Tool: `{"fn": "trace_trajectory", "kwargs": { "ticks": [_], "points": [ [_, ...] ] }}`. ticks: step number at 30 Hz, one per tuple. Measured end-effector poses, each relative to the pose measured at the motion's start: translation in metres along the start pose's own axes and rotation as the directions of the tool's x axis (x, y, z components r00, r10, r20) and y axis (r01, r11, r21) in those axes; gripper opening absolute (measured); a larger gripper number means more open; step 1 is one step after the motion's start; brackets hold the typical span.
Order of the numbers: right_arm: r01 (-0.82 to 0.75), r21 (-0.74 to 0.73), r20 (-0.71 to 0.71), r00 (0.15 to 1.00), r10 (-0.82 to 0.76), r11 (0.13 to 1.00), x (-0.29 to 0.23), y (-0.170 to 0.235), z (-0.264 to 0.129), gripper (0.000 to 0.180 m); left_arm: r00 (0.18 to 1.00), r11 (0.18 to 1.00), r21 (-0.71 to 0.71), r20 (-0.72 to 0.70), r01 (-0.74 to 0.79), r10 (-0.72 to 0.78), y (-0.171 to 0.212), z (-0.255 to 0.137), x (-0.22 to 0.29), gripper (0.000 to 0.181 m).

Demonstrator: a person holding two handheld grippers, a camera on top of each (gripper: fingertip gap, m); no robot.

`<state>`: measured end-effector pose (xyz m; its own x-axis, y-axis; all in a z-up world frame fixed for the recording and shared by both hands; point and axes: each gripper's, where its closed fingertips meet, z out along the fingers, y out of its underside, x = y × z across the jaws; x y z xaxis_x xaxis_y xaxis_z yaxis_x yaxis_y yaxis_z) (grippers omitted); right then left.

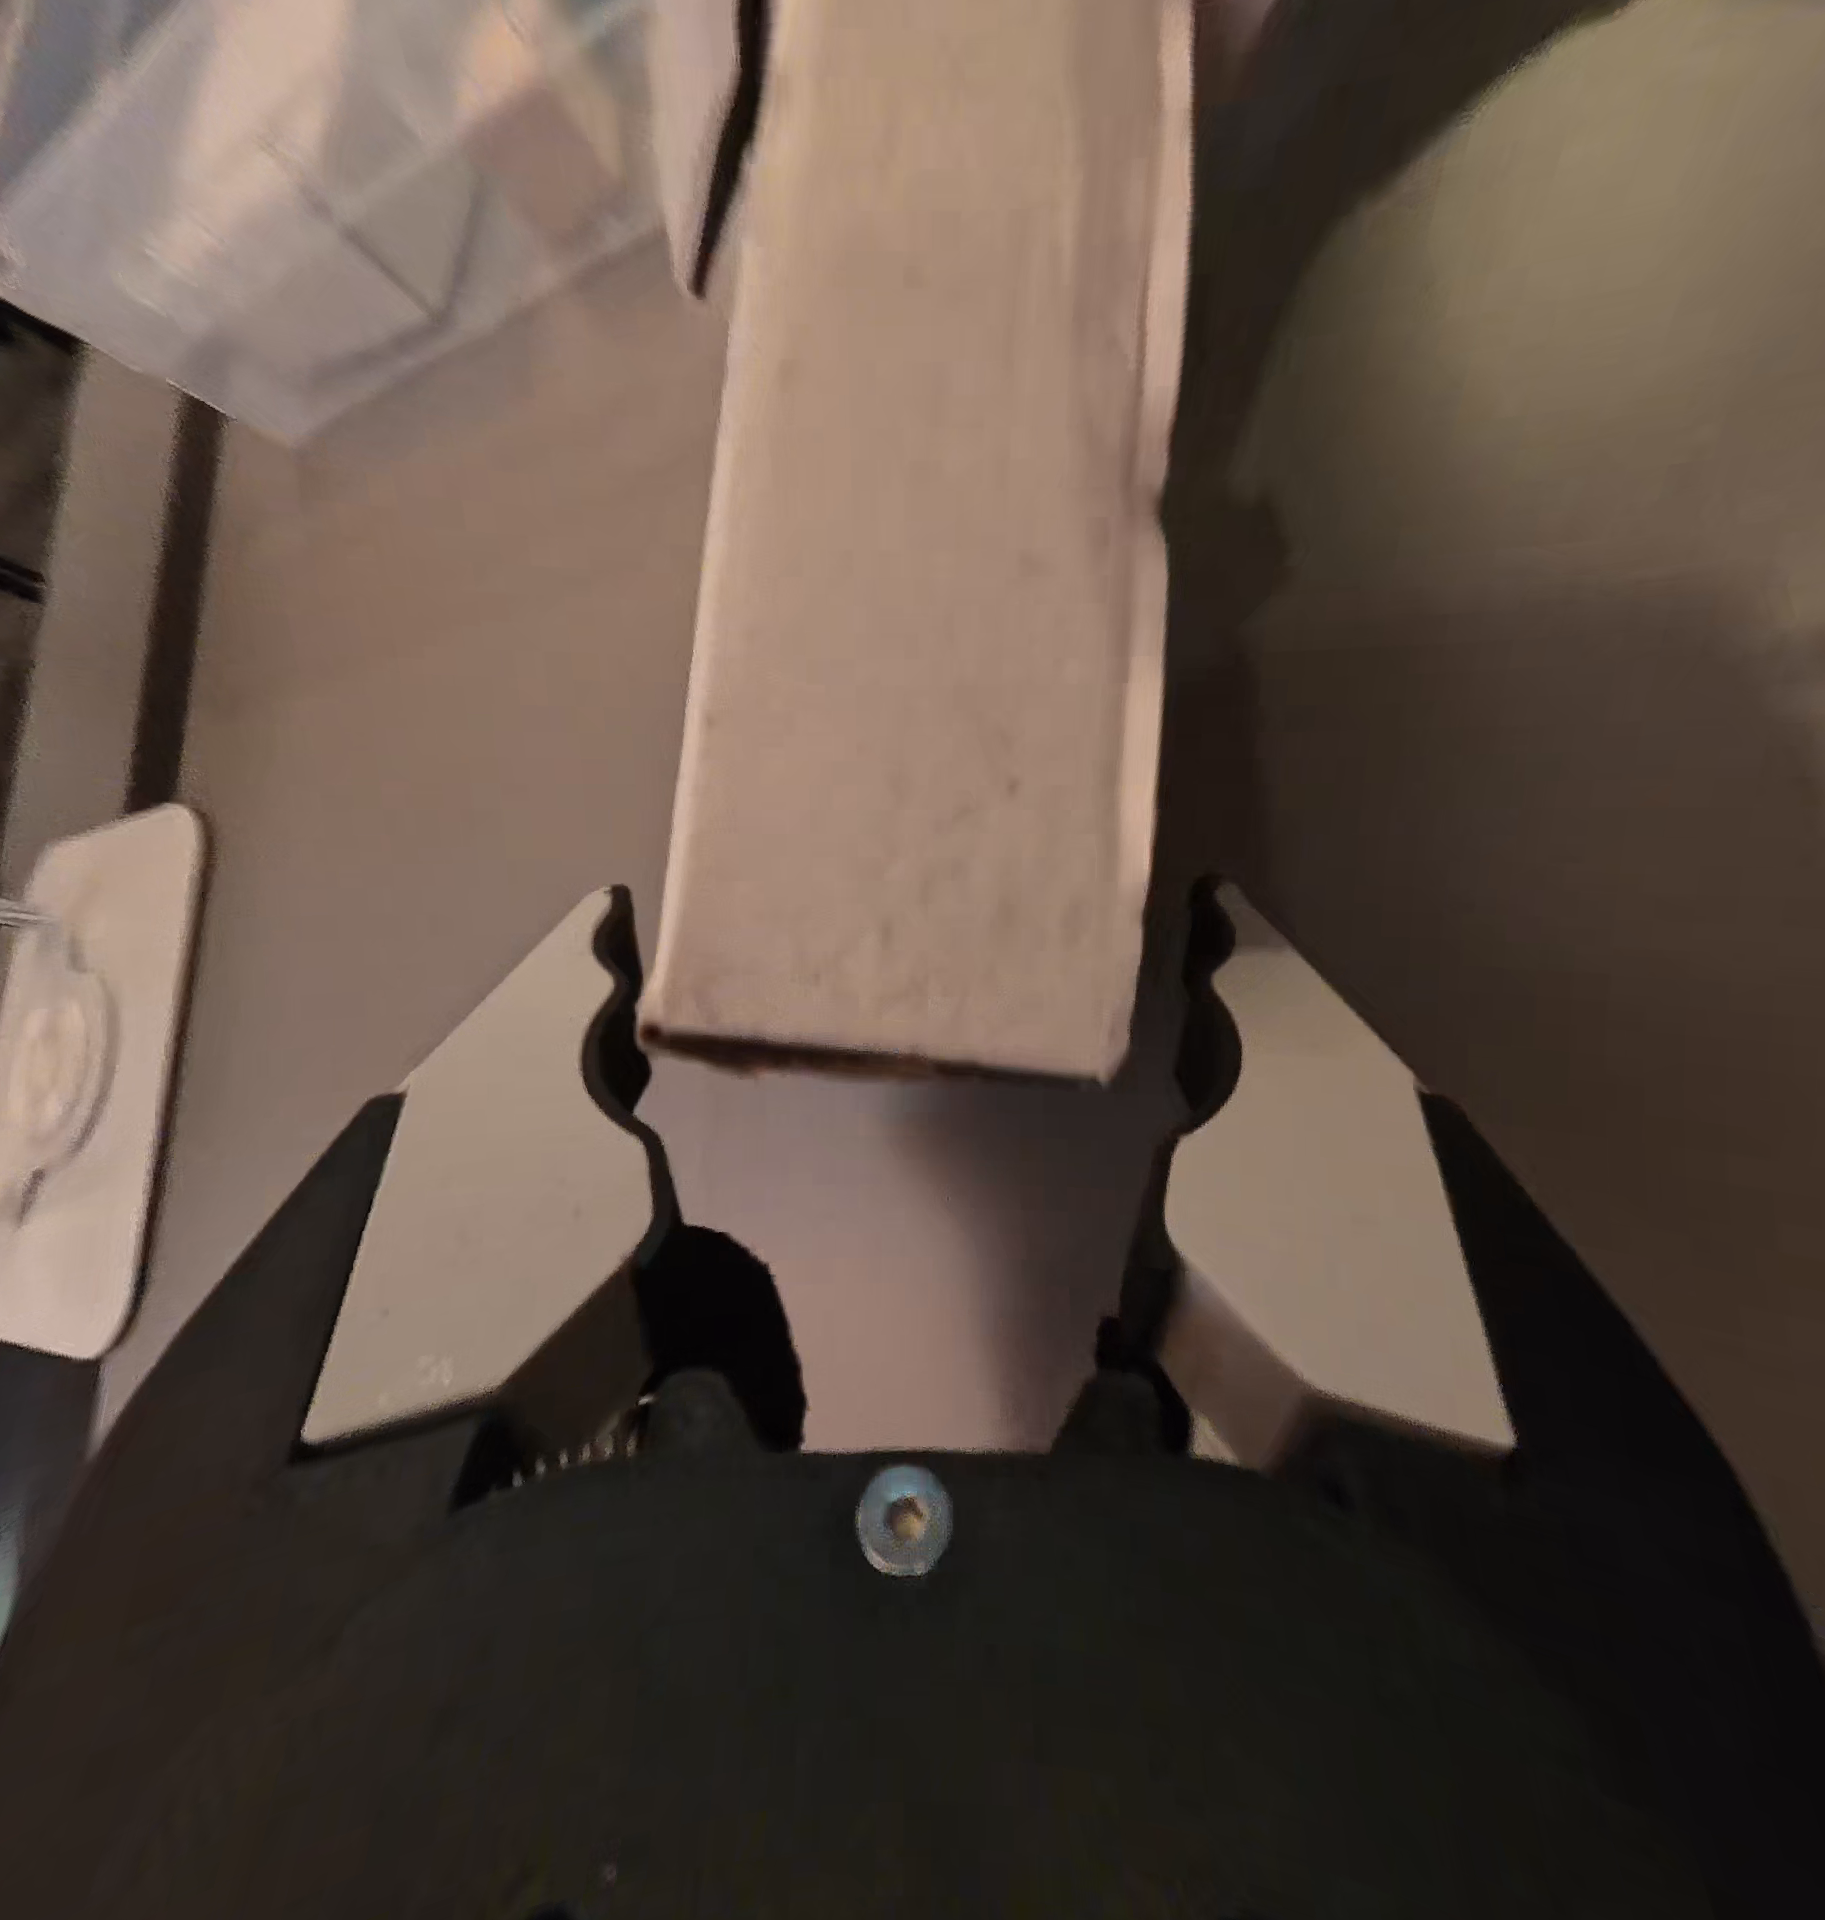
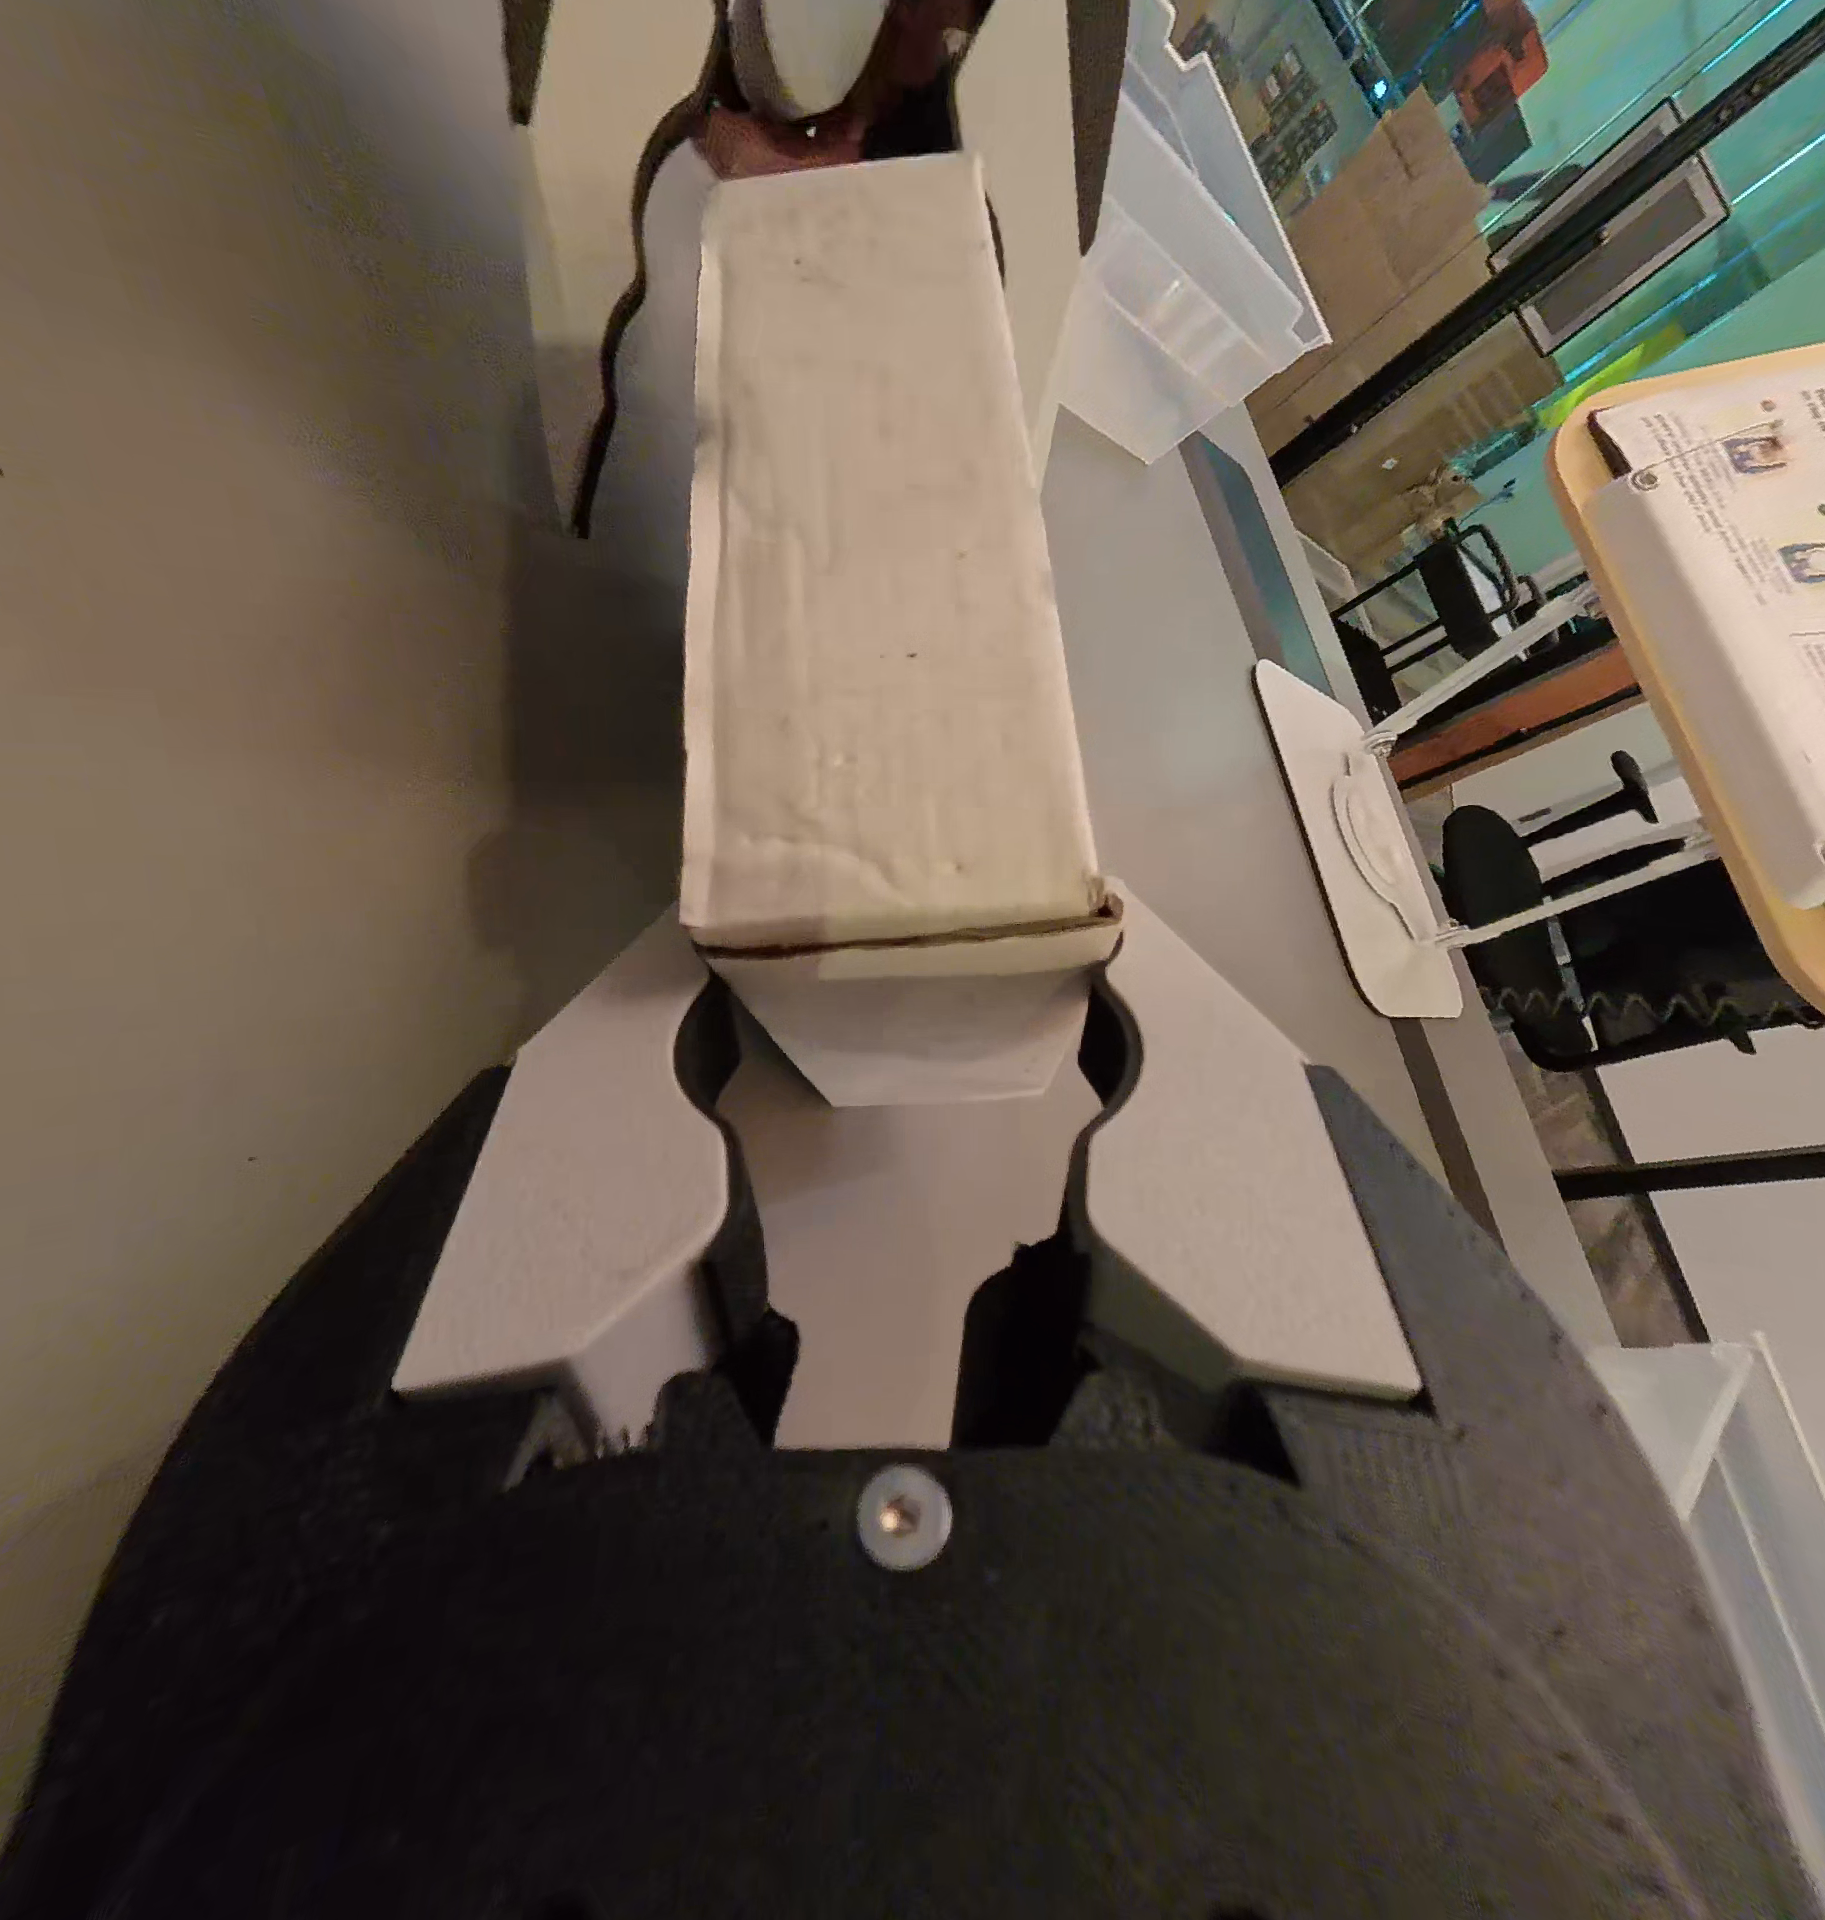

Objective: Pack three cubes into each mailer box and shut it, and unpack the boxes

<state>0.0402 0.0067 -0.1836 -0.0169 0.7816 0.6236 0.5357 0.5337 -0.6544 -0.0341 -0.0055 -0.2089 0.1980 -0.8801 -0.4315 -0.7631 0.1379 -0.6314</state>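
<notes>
L wrist view: left gripper point(image 1: 903, 987) has its jaws set around the near end of a white mailer box point(image 1: 929, 582). The 9 o'clock finger touches the box edge; at 3 o'clock there may be a slight gap, and blur hides it, so I can't tell if it's really clamped. Box is long and narrow, matte white card, scuffed, with a brown raw edge at the near end. It looks shut from here; no cubes visible. A clear plastic bin point(image 1: 295, 218) sits at 11 o'clock, a white pad point(image 1: 77, 1081) at 9 o'clock, on the grey table point(image 1: 451, 644).

R wrist view: right gripper point(image 2: 903, 997) pinches a white tuck flap point(image 2: 918, 1029) that sticks out of the box's point(image 2: 866, 582) other end, jaws closed onto it. Box face is wrinkled, slightly dented card, corrugated edge showing. The left gripper shows small at 12 o'clock, on the far end.

Judgement: this box is held at both ends, with the flap being either pulled out (unpack) or tucked in (shut). Contents are hidden and no other boxes show, so overall progress is unclear.
</notes>
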Motion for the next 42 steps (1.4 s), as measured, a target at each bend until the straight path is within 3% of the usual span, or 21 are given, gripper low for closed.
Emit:
{"fn": "trace_trajectory", "kwargs": {
  "ticks": [3,5,11,19,24,34,38,42],
  "points": [
    [-0.011,-0.020,0.008,1.000,0.011,1.000,0.000,0.000,-0.001,0.067,0.996,0.998,0.067,0.093,0.002,-0.008,-0.008,0.003,-0.012,0.084],
    [-0.003,-0.018,0.005,1.000,0.003,1.000,0.000,-0.005,-0.001,0.083,0.996,0.998,0.068,0.085,0.003,-0.009,-0.011,0.005,-0.010,0.082],
    [-0.042,0.037,0.053,0.998,0.040,0.998,-0.001,-0.018,-0.004,0.075,0.998,0.999,0.046,0.067,-0.019,0.016,-0.011,0.004,-0.007,0.080],
    [-0.318,0.116,0.233,0.930,0.286,0.941,-0.006,-0.029,-0.010,0.071,0.997,0.999,0.014,0.073,-0.031,0.030,-0.011,0.003,-0.006,0.075],
    [-0.338,0.113,0.223,0.925,0.308,0.934,-0.006,-0.028,-0.011,0.069,0.997,0.999,0.010,0.071,-0.031,0.030,-0.011,0.003,-0.006,0.075],
    [-0.551,0.130,0.334,0.807,0.487,0.824,0.001,-0.035,-0.014,0.070,0.997,1.000,-0.006,0.079,-0.023,0.024,-0.010,0.003,-0.008,0.073],
    [-0.518,0.164,0.290,0.839,0.461,0.840,0.001,-0.038,-0.015,0.069,0.996,0.999,-0.019,0.083,-0.036,0.038,-0.008,0.002,-0.006,0.073],
    [-0.287,0.190,0.157,0.953,0.260,0.939,0.002,-0.044,-0.018,0.064,0.993,0.996,-0.054,0.092,-0.074,0.079,-0.004,0.002,-0.006,0.073]
  ]
}}
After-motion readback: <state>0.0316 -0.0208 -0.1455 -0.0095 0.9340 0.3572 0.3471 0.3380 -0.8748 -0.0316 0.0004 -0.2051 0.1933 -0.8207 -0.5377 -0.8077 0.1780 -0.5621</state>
